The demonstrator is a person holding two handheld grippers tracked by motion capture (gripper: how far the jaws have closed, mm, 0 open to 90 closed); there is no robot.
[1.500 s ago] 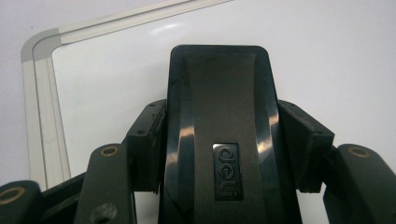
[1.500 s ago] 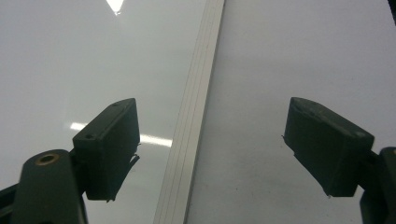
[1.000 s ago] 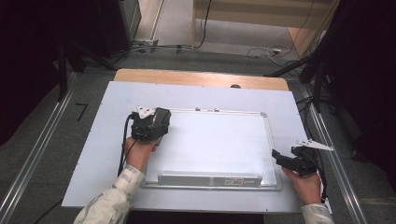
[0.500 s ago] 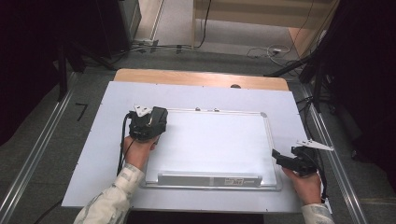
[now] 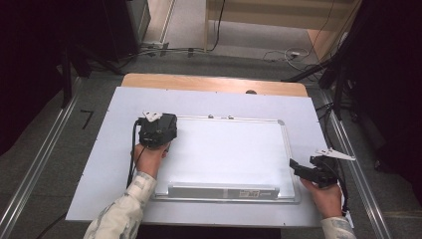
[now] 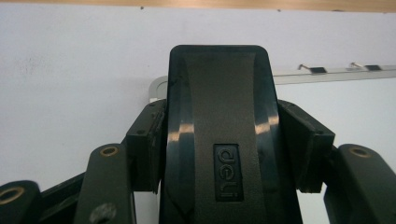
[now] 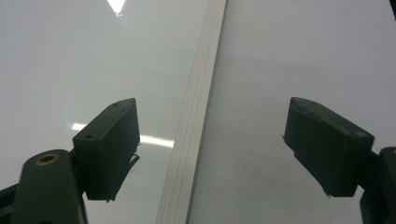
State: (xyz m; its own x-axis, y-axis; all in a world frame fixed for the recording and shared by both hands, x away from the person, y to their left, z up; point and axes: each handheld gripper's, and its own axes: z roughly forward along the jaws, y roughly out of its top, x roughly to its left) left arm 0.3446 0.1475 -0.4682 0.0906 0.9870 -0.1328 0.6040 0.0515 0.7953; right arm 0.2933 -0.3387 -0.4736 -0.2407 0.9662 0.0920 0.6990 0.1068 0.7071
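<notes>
Left gripper (image 6: 219, 154): jaws clamped on a black whiteboard eraser (image 6: 219, 116) marked "deli", held at the upper left corner of the whiteboard (image 5: 229, 154), near its grey corner cap (image 6: 156, 88). Right gripper (image 7: 215, 154): jaws wide, nothing between them, poised over the board's right frame strip (image 7: 194, 121), which ran between the two pads. Whiteboard lay flat on a pale sheet (image 5: 89, 164) covering the wooden table (image 5: 209, 83); pen tray (image 5: 221, 191) along the near edge. Board surface appeared free of marks; wiping judged largely done, or not yet needed. Remaining, presumably: setting the eraser down.
</notes>
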